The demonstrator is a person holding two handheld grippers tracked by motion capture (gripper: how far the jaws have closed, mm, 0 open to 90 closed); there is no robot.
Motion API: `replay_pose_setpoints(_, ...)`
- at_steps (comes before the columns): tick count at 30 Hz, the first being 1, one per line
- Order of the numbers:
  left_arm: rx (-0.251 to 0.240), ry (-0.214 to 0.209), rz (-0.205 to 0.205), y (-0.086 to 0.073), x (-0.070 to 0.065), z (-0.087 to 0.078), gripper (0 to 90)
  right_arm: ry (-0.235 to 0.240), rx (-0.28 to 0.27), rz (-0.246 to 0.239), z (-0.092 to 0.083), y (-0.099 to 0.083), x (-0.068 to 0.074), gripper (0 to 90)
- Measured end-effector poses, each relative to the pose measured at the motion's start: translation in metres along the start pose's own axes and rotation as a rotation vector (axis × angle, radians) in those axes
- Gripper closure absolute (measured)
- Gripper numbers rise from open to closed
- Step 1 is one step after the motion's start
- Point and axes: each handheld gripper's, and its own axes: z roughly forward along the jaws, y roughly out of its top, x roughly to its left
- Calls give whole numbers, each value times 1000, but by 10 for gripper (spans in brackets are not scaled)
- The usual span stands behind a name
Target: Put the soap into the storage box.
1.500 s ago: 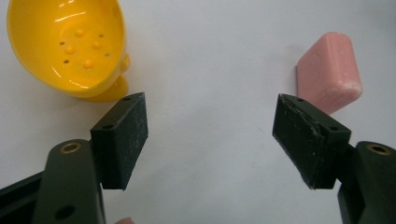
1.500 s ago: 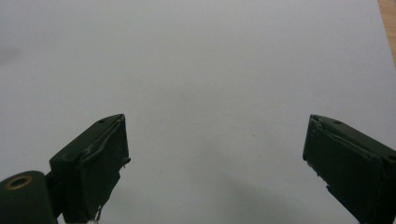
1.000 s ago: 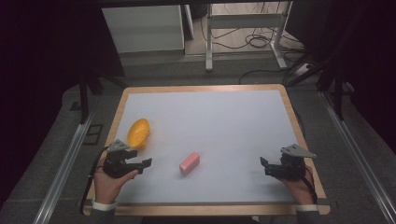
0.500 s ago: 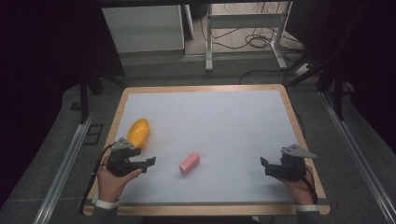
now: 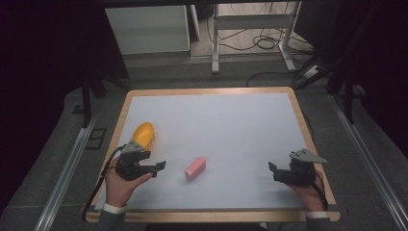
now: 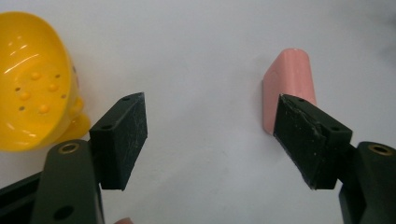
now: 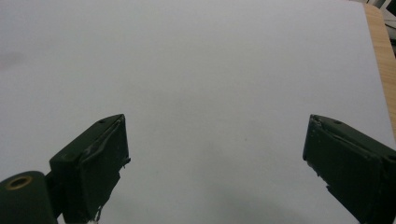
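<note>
A small pink block (image 5: 195,168) lies on the white table top (image 5: 216,125), a little left of centre near the front. A yellow scoop-like object (image 5: 143,134) with raised dots inside lies at the left edge. My left gripper (image 5: 158,168) sits just below the yellow object and left of the pink block, jaws wide open and empty. In the left gripper view the pink block (image 6: 288,84) lies ahead by the right jaw, and the yellow object (image 6: 35,79) is at the far left. My right gripper (image 5: 273,172) rests open at the front right, with bare table ahead (image 7: 210,93).
A wooden rim (image 5: 308,130) frames the white top. Beyond the far edge stand a white cabinet (image 5: 146,29) and metal table legs with cables (image 5: 255,38) on the floor. Metal rails (image 5: 67,173) run along both sides of the table.
My left gripper has shifted slightly to the right, toward the pink block. The right gripper and both objects have stayed in place.
</note>
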Motion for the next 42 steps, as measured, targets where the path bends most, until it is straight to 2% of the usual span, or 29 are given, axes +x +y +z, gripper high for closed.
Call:
replay_pose_setpoints(18,28,-29,51,13,-19,13,257,0,7,-2,0,-1,-1,65)
replay_pose_setpoints(20,25,-43,44,13,-20,14,256,-1,9,-3,0,-1,-1,65)
replay_pose_setpoints(27,31,-44,42,14,-21,17,256,-6,15,-5,1,-1,-2,65)
replay_pose_setpoints(34,46,-53,69,19,-29,22,254,-7,19,-6,1,-2,-1,65)
replay_pose_setpoints(38,50,-70,68,21,-33,25,253,-8,22,-9,1,-2,-2,65)
replay_pose_setpoints(42,71,-68,87,23,-38,30,250,-8,22,-11,1,-2,-2,65)
